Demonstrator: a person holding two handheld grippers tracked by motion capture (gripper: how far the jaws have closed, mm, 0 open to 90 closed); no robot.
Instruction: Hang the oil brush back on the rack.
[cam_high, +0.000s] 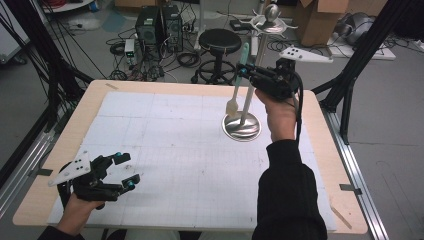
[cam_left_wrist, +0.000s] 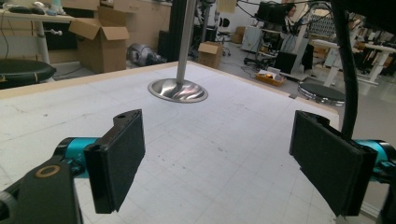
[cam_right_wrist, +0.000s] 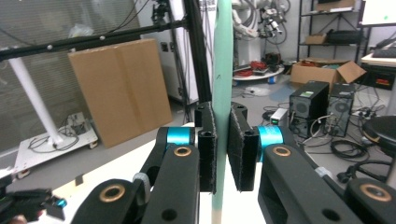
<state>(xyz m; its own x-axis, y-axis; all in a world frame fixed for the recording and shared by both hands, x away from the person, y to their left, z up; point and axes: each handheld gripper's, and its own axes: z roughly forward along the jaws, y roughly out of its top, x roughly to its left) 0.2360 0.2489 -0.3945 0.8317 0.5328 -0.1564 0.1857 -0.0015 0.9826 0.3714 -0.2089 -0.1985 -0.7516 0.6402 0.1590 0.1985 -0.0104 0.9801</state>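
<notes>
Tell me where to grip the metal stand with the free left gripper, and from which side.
Grip the upright pole low down, just above the round base. It is the only part slim enough for the jaws; the base is wide, flat and domed. Bring the left gripper, now open, in level from the person's left, jaws either side of the pole, since the right gripper holds the spatula higher up beside it.

We see a pale wooden surface (cam_high: 320, 150) covered almost to its edges by a white gridded mat (cam_high: 190, 165). On the mat, toward the far right, stands a stand's round metal base (cam_high: 242, 127), its pole rising upright. The mat shows faint dark scuffs.
</notes>
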